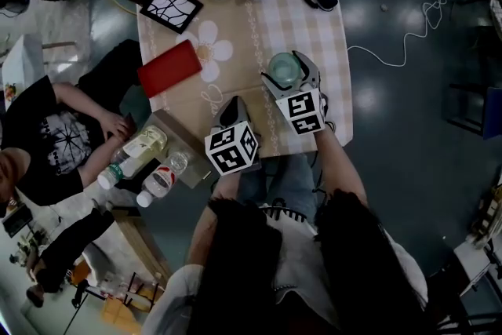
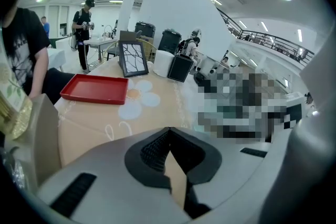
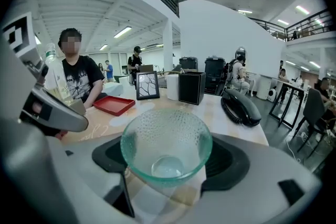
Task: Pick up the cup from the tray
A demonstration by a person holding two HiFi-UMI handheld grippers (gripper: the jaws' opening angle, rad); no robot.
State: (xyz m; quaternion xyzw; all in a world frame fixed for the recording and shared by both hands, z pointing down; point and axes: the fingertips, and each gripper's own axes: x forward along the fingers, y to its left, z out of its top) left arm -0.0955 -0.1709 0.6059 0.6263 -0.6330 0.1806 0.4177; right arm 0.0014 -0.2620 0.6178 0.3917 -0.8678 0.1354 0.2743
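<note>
Cup (image 3: 166, 144), clear greenish glass, sits upright between jaws of right gripper (image 3: 169, 165); jaws pressed against its sides, holding it. Cup is over checked part of table (image 1: 318, 35), near front edge, well apart from red tray (image 1: 169, 67), which lies off to left. Left gripper (image 2: 169, 152) is just beside right one, jaws closed together at tips, nothing between them.
</note>
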